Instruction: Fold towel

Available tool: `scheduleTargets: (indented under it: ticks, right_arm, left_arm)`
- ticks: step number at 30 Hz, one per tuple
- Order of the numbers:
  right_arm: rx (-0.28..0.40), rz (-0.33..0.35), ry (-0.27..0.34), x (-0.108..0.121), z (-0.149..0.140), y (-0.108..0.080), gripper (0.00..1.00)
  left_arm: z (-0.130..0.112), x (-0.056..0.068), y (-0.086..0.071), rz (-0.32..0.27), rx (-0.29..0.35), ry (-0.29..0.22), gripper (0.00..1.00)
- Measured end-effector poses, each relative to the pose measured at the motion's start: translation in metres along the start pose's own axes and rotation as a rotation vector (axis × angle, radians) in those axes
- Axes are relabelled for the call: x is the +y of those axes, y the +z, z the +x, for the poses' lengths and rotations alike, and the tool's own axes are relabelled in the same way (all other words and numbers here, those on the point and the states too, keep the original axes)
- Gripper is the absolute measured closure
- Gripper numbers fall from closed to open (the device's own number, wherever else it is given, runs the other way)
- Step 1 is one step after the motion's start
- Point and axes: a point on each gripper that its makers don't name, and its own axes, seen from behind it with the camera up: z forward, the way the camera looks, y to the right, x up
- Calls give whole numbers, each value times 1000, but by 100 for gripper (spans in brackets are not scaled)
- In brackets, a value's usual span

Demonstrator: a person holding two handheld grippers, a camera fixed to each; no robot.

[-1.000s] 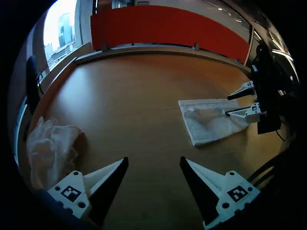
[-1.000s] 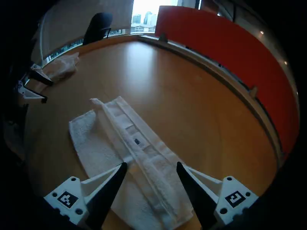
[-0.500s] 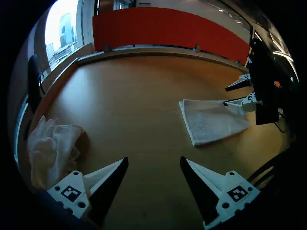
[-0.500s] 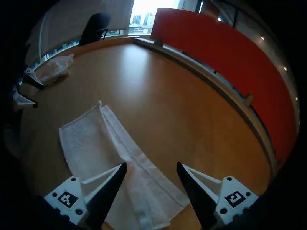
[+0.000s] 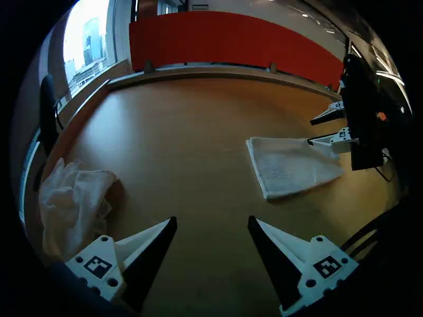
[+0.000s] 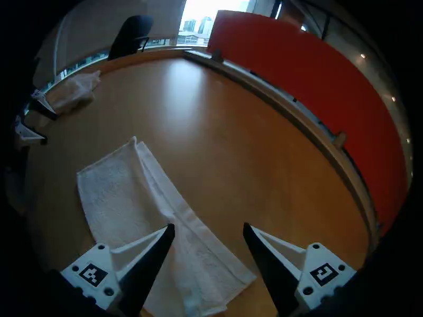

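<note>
Left gripper view up first: looks out over a smooth, glossy wooden table, warm orange-brown, curved along the far edge. Left gripper spread wide, pointed white-and-black fingers with nothing between them but bare wood. Off to its left, a crumpled white cloth, soft and lumpy, heaped near the table's edge. Over on the right, the towel: white terry, nubbly, folded into a flat near-rectangle on the wood, well apart from the heap. Right gripper at the towel's far corner, jaws parted, lower fingertip right at the cloth's edge; touching or not, cannot tell. Behind, a long matte red partition following the table's curve, and a bright window at the left.

Right gripper view now: right gripper gaping, gripping nothing, towel stretching away beneath and between the fingers, a hemmed band running down its right side. Left gripper far off at the left rim, near the crumpled cloth; a dark office chair beyond.

Against a second ago: no more raised, rumpled ridge down the towel's middle; smoothed flat now, edges lined up. Lower right finger no longer lying over the cloth, drawn back to its corner. Heap and left gripper much as before.
</note>
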Motion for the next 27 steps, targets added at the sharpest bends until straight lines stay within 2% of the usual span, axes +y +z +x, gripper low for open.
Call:
scheduleTargets:
  ticks: [12,19,27]
  right_arm:
    - [4,0,1,1,2,-4,0]
    - [4,12,24,-9,-10,-19,0]
    - [-12,15,60,-20,-43,-44,0]
  left_arm:
    - [-2,-1,-5,6,2,-10,0]
    - [-1,-2,-6,10,4,-12,0]
    - [-1,2,-8,7,3,-17,0]
